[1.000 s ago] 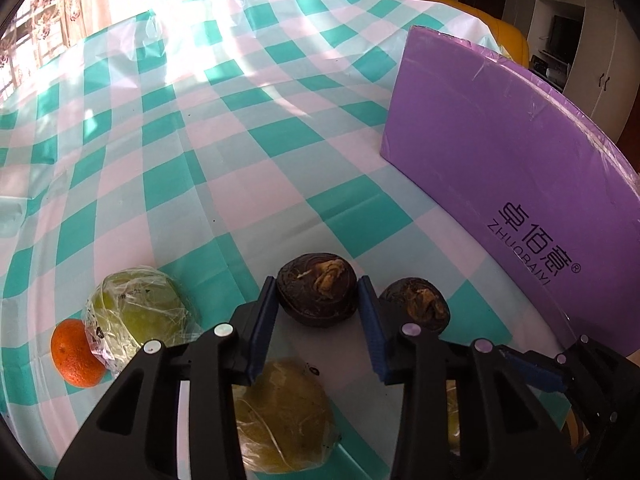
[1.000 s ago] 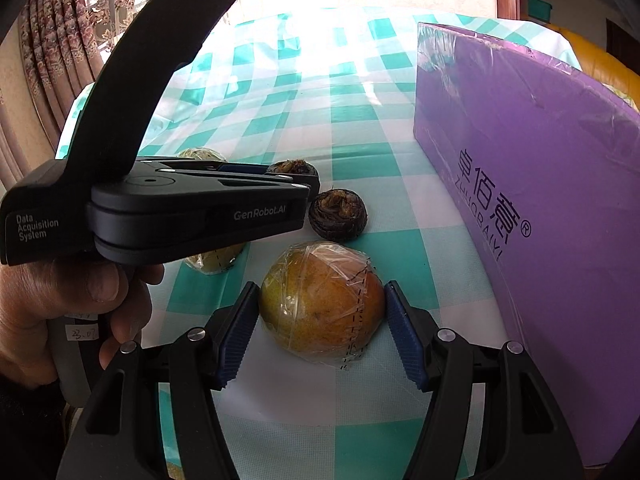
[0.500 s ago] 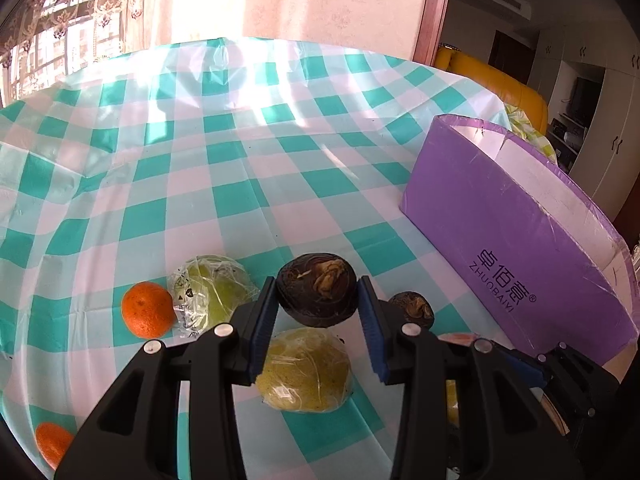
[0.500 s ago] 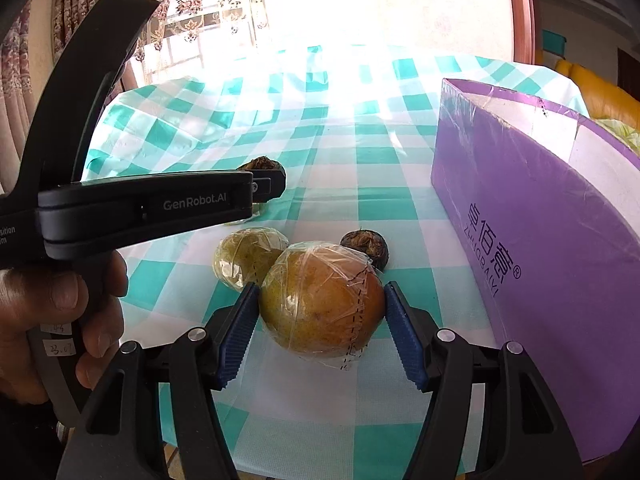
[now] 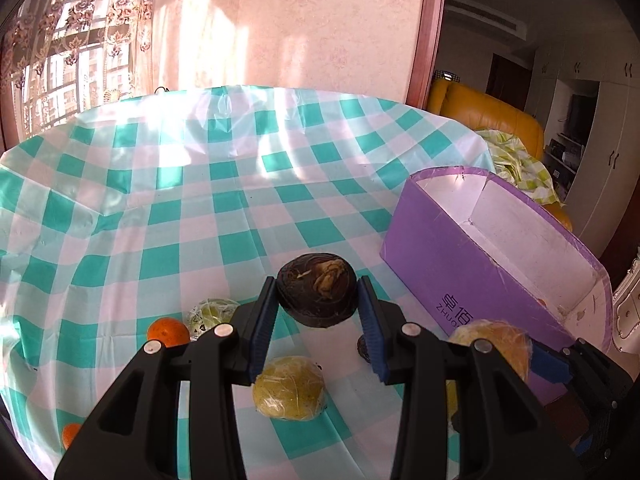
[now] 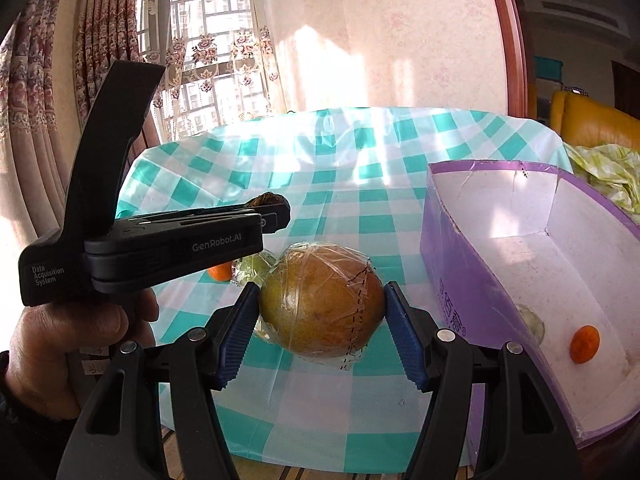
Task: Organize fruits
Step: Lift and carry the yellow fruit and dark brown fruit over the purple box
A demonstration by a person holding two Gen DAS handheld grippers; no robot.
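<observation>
My left gripper (image 5: 318, 312) is shut on a dark brown round fruit (image 5: 317, 295) and holds it well above the table. My right gripper (image 6: 322, 312) is shut on a large plastic-wrapped yellow-orange fruit (image 6: 322, 306), also lifted; it shows in the left wrist view (image 5: 494, 342). The open purple box (image 6: 448, 264) stands to the right, with a small orange (image 6: 585, 344) inside. On the cloth below lie a wrapped yellow fruit (image 5: 289, 388), a wrapped green fruit (image 5: 210, 312), an orange (image 5: 168, 332) and a second dark fruit (image 5: 363, 348).
The round table has a teal and white checked cloth (image 5: 200, 208). Another small orange (image 5: 71, 435) lies near the table's front left edge. A yellow sofa (image 5: 488, 116) stands behind the box. A hand (image 6: 64, 344) holds the left gripper's handle.
Both grippers have risen from the table with their fruits. The views now look down over the box's open top and the fruits left on the cloth.
</observation>
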